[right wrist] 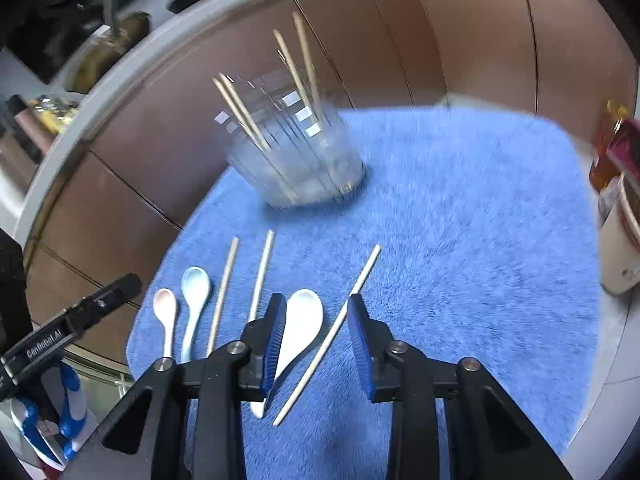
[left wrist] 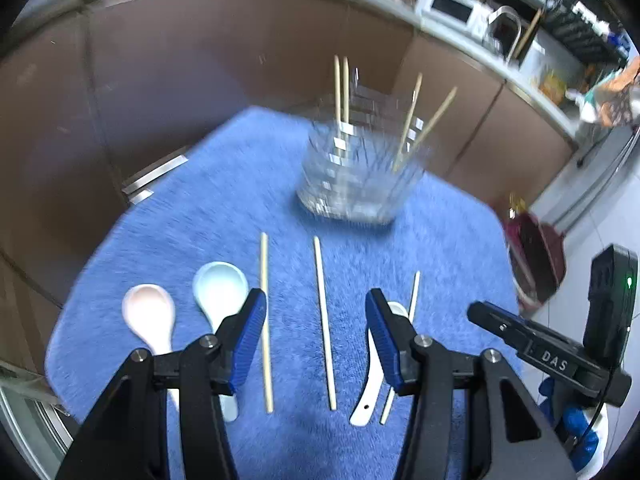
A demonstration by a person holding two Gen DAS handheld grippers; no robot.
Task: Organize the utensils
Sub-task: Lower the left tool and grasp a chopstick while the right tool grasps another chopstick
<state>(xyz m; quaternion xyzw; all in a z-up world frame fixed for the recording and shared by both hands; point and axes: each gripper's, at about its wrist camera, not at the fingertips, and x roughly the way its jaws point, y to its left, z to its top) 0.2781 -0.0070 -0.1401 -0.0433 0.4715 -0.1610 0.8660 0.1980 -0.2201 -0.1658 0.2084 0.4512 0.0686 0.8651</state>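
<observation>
A clear holder [left wrist: 356,172] [right wrist: 298,160] with several chopsticks upright in it stands at the far side of the blue mat [left wrist: 448,248] [right wrist: 460,240]. Nearer me lie a pink spoon [left wrist: 149,312] [right wrist: 165,312], a light blue spoon [left wrist: 220,286] [right wrist: 195,286], a white spoon [left wrist: 370,396] [right wrist: 302,320] and three loose chopsticks [left wrist: 265,320] [left wrist: 325,320] [left wrist: 412,300] [right wrist: 224,288] [right wrist: 262,272] [right wrist: 340,320]. My left gripper [left wrist: 316,300] is open and empty above the middle chopstick. My right gripper [right wrist: 316,306] is open and empty above the white spoon and the rightmost chopstick; it also shows in the left wrist view [left wrist: 520,332].
Brown cabinet doors [left wrist: 180,80] [right wrist: 440,40] rise behind the mat under a grey counter edge [left wrist: 460,32]. A dark red bin [left wrist: 536,264] stands right of the mat. A beige container [right wrist: 620,248] and an orange bottle [right wrist: 604,152] stand at the right.
</observation>
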